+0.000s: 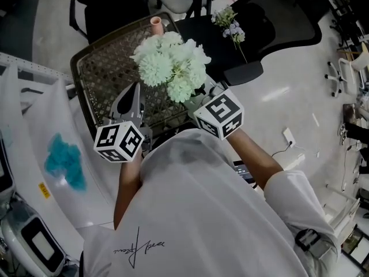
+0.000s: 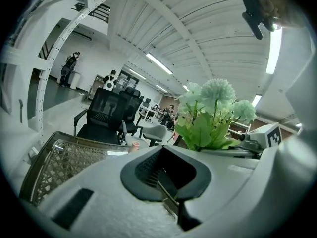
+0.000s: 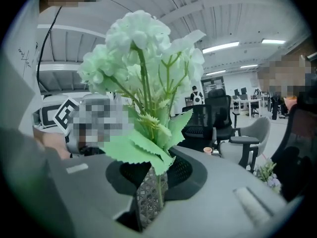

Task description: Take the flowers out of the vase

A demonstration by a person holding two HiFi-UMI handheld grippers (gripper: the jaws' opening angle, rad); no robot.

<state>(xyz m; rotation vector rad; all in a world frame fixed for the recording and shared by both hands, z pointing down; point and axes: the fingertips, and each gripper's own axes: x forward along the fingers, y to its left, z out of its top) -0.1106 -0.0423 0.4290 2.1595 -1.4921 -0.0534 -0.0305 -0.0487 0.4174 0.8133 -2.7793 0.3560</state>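
A bunch of pale green flowers (image 1: 172, 62) with serrated leaves is held up over the wicker basket (image 1: 101, 68). My right gripper (image 1: 195, 100) is shut on their thin stems (image 3: 157, 190), low between its jaws, and the blooms (image 3: 138, 38) stand upright above them. Past the basket's far edge stands a small pink vase (image 1: 156, 23), apart from the flowers; it also shows in the left gripper view (image 2: 133, 146) and the right gripper view (image 3: 208, 150). My left gripper (image 1: 135, 90), left of the bunch, has its jaws together (image 2: 167, 185) with nothing between them.
A sprig of small purple and white flowers (image 1: 230, 26) lies on a black office chair seat (image 1: 271, 22) at the far right. More chairs (image 2: 106, 113) stand behind the basket. A white table with a teal patch (image 1: 63, 160) is at my left.
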